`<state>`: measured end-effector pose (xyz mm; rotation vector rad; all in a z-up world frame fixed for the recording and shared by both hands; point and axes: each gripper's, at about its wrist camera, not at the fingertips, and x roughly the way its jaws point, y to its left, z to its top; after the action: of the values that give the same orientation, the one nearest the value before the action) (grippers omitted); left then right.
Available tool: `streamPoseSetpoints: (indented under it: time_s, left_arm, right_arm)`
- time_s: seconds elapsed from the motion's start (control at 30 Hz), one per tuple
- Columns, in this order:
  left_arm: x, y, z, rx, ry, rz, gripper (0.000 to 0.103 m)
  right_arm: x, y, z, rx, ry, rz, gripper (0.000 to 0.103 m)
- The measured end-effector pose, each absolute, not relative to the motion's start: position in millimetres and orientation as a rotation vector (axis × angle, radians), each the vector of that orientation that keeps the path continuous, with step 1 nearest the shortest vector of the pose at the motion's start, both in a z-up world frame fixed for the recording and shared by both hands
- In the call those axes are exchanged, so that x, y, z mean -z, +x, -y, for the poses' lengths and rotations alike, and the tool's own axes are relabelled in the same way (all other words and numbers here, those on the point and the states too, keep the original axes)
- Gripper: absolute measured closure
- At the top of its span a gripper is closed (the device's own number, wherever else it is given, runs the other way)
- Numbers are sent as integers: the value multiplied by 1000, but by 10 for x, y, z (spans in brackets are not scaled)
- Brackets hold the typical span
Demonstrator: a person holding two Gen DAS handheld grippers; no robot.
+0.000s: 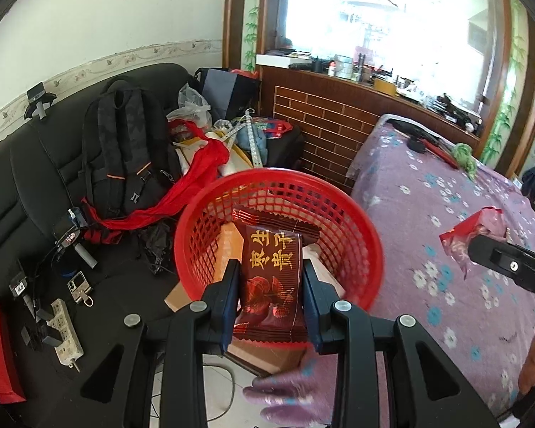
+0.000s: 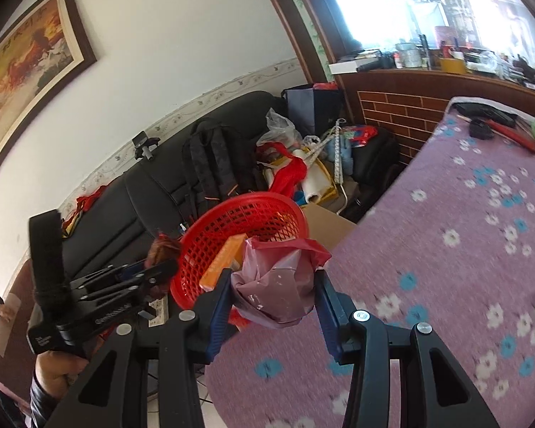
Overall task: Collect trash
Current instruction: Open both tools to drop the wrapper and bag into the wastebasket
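At centre frame: step in hand: both pieces of trash are lifted and carried toward the round red plastic mesh basket (image 1: 278,235), ready for dropping.
Left gripper (image 1: 271,303): its jaws are clamped on a dark red foil snack wrapper with gold characters (image 1: 271,281), which hangs over the near rim of the basket at lower centre of the left wrist view.
Right gripper (image 2: 273,306): its jaws are clamped on a crumpled pink and red plastic bag (image 2: 278,285), at lower centre of the right wrist view, just short of the basket's rim and above the edge of the purple flowered bedspread (image 2: 446,267).
Basket contents: an orange box (image 2: 224,260) and another dark red packet already lie inside.
Basket place: between the black sofa (image 1: 35,178) at left and the bed at right, apparently resting on a brown cardboard box (image 2: 324,221).
Next move, judged: ease the wrapper a little farther over the opening and part the left jaws; the right must travel left past the rim before letting go.
Risk: the light bag may cling to a pad or land outside.
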<state>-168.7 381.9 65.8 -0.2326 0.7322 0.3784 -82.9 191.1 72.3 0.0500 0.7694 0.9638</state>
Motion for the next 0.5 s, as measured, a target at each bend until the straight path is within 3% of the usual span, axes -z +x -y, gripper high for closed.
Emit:
streamPoseSetpoints:
  time_s: [0.5]
  left_arm:
    - [-465, -1398, -4152, -394, -247, -772, 69]
  right_arm:
    - [-634, -599, -2659, -1017, 32, -811, 53]
